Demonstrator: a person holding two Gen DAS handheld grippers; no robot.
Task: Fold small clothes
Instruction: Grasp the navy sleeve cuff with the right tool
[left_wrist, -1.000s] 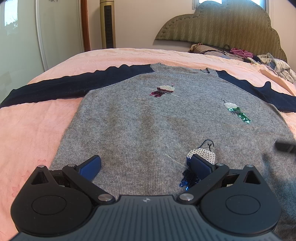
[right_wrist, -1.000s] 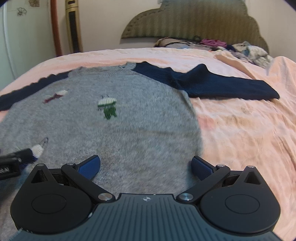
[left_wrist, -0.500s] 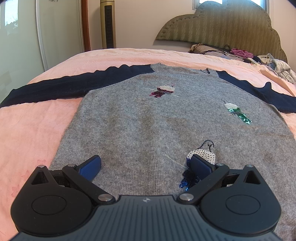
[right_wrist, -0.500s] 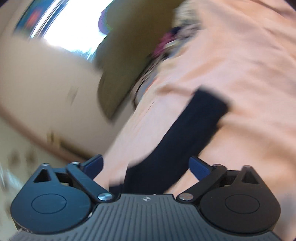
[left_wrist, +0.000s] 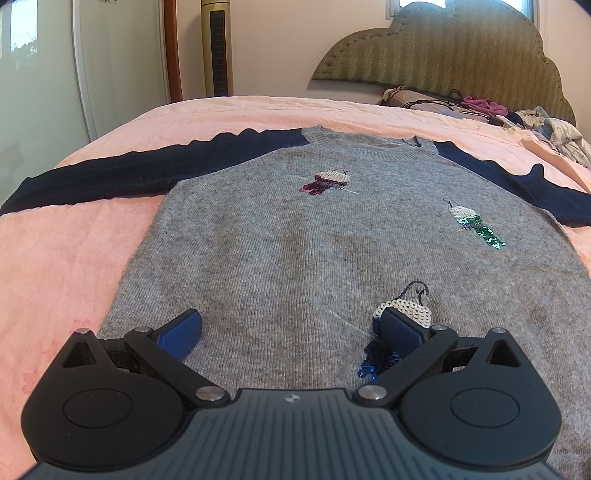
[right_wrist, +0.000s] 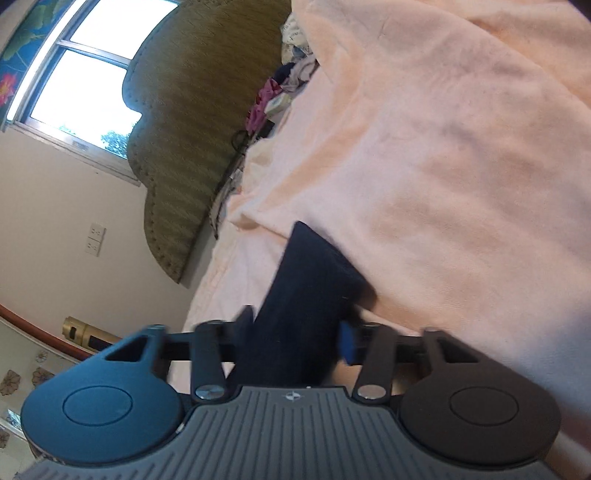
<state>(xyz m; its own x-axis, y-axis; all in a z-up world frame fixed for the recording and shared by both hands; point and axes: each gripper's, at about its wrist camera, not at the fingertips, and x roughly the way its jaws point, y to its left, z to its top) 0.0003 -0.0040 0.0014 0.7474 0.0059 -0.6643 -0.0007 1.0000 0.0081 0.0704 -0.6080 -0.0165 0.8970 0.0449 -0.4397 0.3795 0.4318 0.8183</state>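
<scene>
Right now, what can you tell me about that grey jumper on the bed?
The grey jumper looks like a fine knit, with navy sleeves and a ribbed round neck. It lies flat, front up, on the pink bedspread. Three sequinned motifs decorate it: pink, green and blue. The left tongs hover open over its hem. The right tongs are around the end of its right sleeve.

One sweater, grey body. Two navy sleeves: one spread out at picture left, other at picture right; one sleeve seen in right wrist view. Three sequin motifs on front: one magenta, one green, one blue, partly hidden. One bed, pink cover. One headboard. One clothes heap by headboard, item count unclear. One tower fan. One window. Two wall sockets. Two grippers: left, right.
</scene>
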